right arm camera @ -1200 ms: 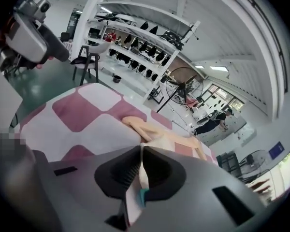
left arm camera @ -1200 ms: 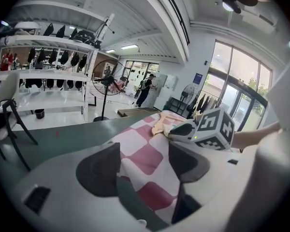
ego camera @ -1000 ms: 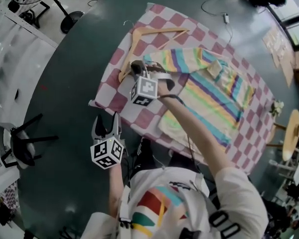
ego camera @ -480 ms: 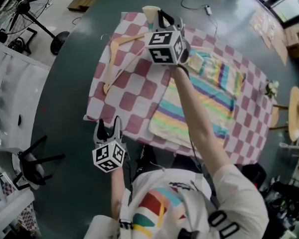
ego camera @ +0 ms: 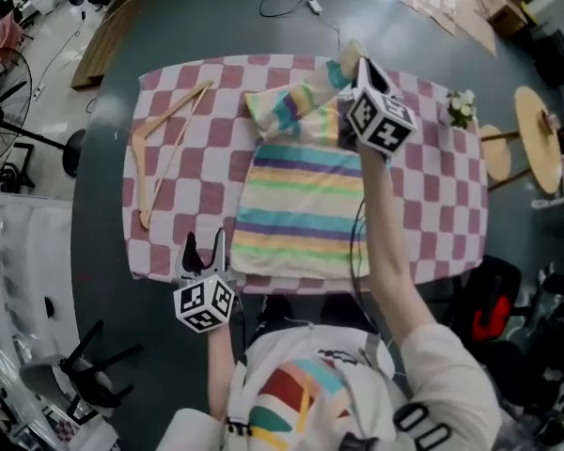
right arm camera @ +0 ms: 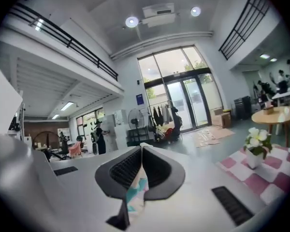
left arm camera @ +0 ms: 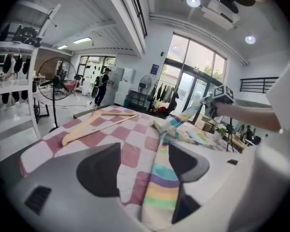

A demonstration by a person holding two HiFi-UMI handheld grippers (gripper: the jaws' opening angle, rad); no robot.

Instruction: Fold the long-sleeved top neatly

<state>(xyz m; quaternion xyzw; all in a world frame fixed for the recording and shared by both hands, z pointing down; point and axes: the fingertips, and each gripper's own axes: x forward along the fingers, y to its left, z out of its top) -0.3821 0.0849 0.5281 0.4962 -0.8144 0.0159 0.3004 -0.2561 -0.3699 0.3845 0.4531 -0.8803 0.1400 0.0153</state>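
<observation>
The striped long-sleeved top (ego camera: 301, 195) lies on a pink-and-white checked cloth (ego camera: 432, 205) over the dark table. My right gripper (ego camera: 351, 59) is held high over the top's far right corner, shut on the sleeve (ego camera: 296, 101), which stretches up to it from the left shoulder. In the right gripper view, pale striped fabric (right arm camera: 135, 195) is pinched between the closed jaws of the right gripper (right arm camera: 141, 166). My left gripper (ego camera: 204, 244) is open at the cloth's near left edge, beside the hem. In the left gripper view the left gripper (left arm camera: 142, 166) is empty and the top's edge (left arm camera: 162, 178) runs past its right jaw.
A wooden hanger (ego camera: 164, 134) lies on the cloth left of the top. A small vase of flowers (ego camera: 461, 109) stands at the cloth's far right corner. A round wooden stand (ego camera: 536, 139) is right of the table, a black chair (ego camera: 85, 365) at the lower left.
My right gripper has swung up and across from the top's left side to its far right corner, dragging the sleeve with it. The left gripper shifted closer to the cloth's near edge.
</observation>
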